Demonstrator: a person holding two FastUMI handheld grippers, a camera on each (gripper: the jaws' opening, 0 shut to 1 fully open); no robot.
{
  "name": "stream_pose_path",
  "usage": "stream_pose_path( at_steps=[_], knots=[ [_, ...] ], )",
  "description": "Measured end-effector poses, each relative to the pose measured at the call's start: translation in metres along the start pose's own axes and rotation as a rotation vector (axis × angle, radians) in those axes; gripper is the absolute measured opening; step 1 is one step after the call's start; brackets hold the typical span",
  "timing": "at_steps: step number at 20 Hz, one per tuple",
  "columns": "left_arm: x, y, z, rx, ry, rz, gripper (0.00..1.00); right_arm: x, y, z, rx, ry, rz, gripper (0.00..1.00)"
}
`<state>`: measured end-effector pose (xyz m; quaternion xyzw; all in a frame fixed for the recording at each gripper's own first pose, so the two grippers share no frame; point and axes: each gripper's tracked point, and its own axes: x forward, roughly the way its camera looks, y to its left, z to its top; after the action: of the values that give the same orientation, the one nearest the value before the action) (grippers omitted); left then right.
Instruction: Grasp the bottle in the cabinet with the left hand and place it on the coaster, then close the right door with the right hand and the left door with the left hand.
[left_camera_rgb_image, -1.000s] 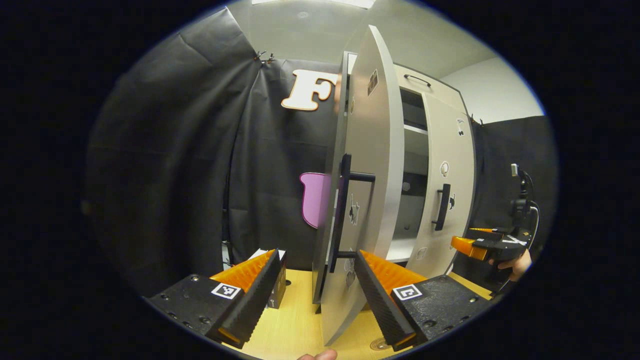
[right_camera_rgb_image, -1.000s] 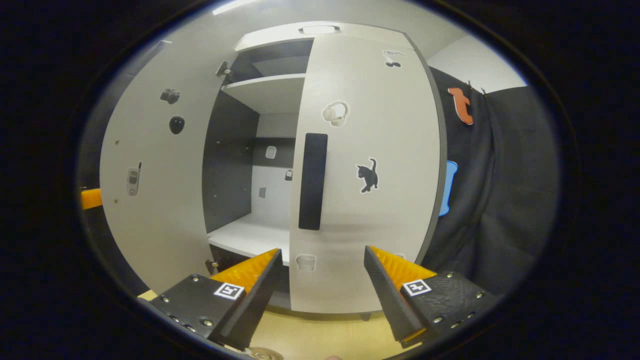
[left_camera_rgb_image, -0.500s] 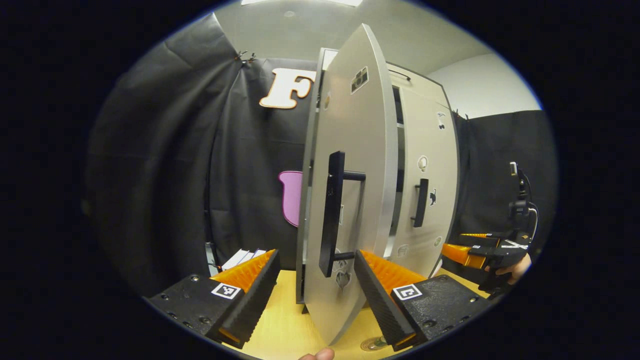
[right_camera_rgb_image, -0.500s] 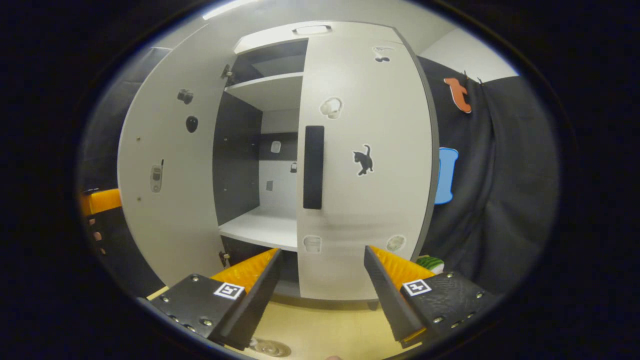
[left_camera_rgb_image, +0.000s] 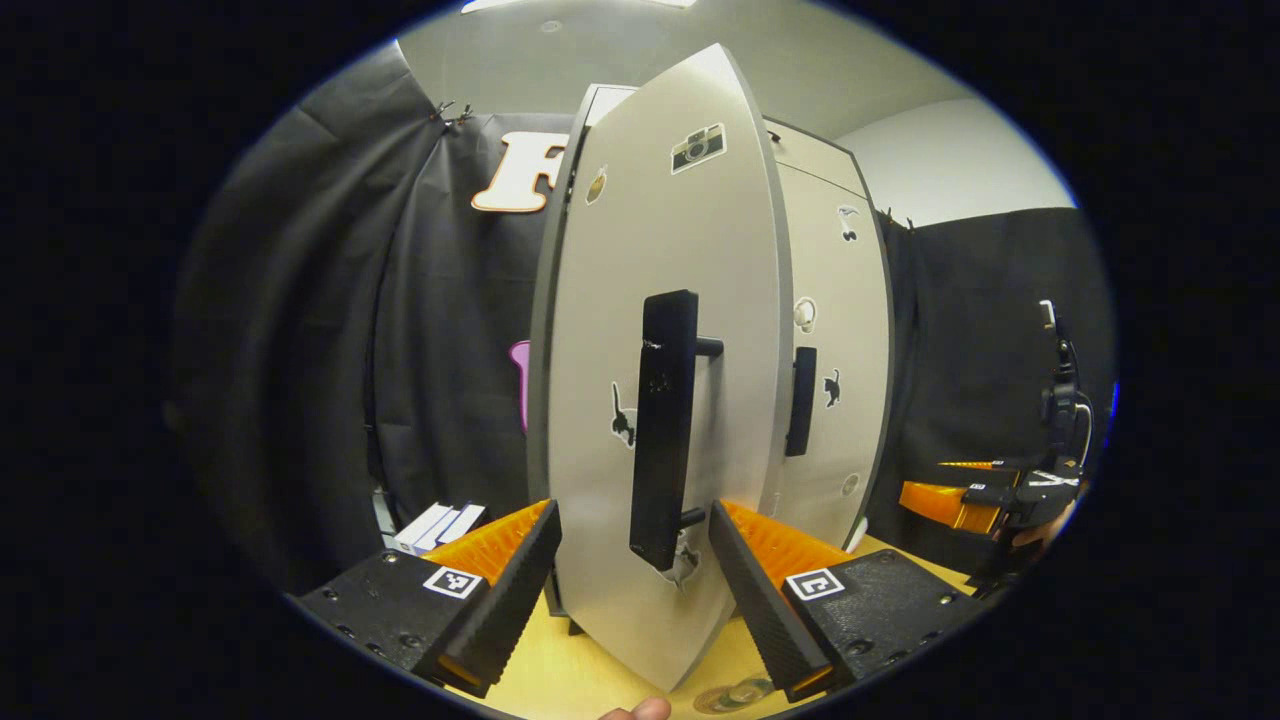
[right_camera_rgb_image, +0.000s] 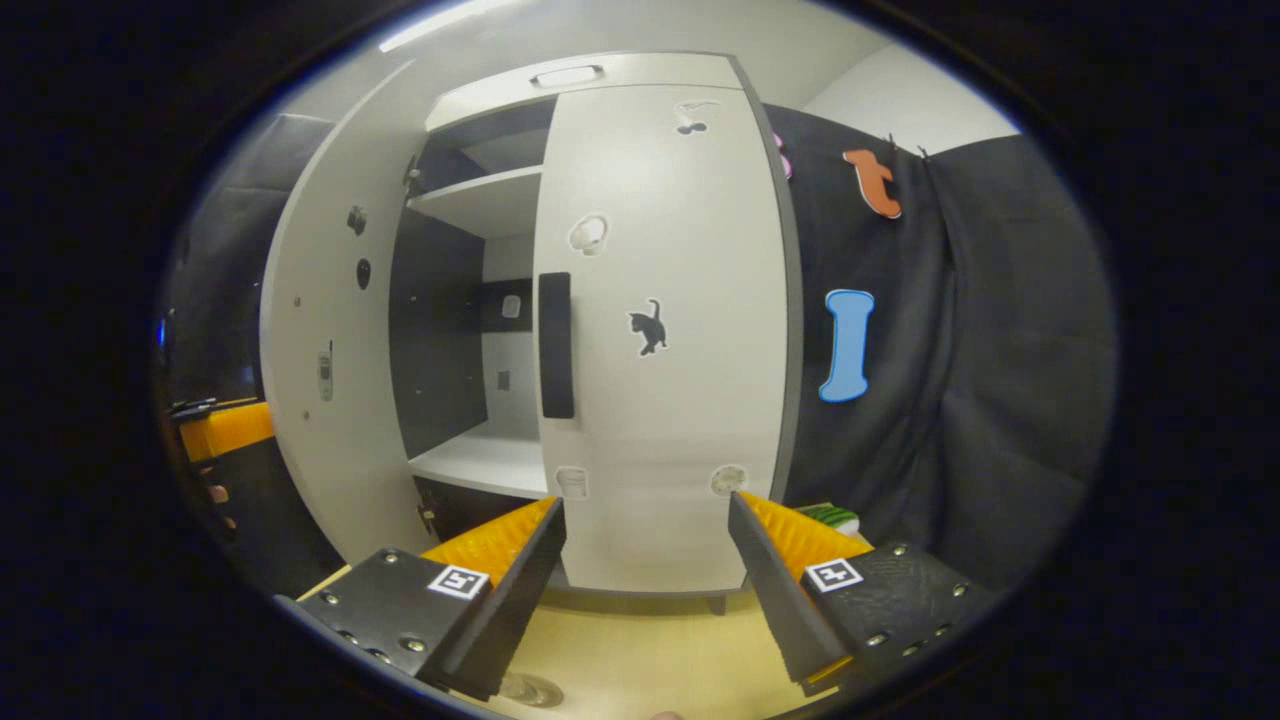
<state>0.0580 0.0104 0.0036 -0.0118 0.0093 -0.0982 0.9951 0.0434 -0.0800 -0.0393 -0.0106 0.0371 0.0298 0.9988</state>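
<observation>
A staged recording booth is showing here, not a lived-in home. Black cloth (right_camera_rgb_image: 1000, 350) is hanging in folds as the wall across the right of the right gripper view and the left of the left gripper view, pinned up at the top. A pale cabinet (right_camera_rgb_image: 650, 70) is standing on a light wooden table (right_camera_rgb_image: 640, 660) at the centre, its doors (left_camera_rgb_image: 660, 300) carrying small stickers (right_camera_rgb_image: 650, 328) of a cat, a camera and the like. A plain white wall (left_camera_rgb_image: 950, 160) and ceiling are showing above the cloth at the upper right of the left gripper view. A stand with cables (left_camera_rgb_image: 1062, 400) is rising at the right edge there.
</observation>
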Motion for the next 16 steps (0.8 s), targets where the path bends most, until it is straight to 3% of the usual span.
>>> stream_pose_path(
  at_steps=[2,6,7,9,10,11,12,16],
  knots=[
    [0.011,-0.014,-0.002,-0.025,-0.001,-0.017,0.95,-0.003,-0.010,0.000,0.005,0.001,-0.013,0.99],
    [0.042,-0.033,-0.002,0.020,-0.013,0.004,0.95,-0.008,-0.031,0.000,0.018,0.006,-0.040,0.99],
    [0.048,-0.039,-0.005,0.027,-0.010,0.004,0.90,-0.009,-0.036,-0.001,0.020,0.005,-0.046,1.00],
    [0.064,-0.047,-0.006,0.031,-0.020,0.007,0.99,-0.013,-0.049,0.001,0.026,0.003,-0.066,0.99],
    [0.077,-0.048,-0.010,0.033,-0.012,0.017,0.90,-0.014,-0.057,0.001,0.033,-0.001,-0.077,0.97],
    [0.082,-0.051,-0.014,0.032,-0.003,0.017,0.99,-0.015,-0.064,0.003,0.045,-0.003,-0.085,0.95],
    [0.089,-0.050,-0.015,0.040,0.004,0.030,0.99,-0.017,-0.070,0.006,0.058,-0.013,-0.095,0.99],
    [0.106,-0.050,-0.017,0.016,0.004,0.023,0.99,-0.022,-0.087,0.008,0.093,-0.021,-0.116,0.99]
  ],
)
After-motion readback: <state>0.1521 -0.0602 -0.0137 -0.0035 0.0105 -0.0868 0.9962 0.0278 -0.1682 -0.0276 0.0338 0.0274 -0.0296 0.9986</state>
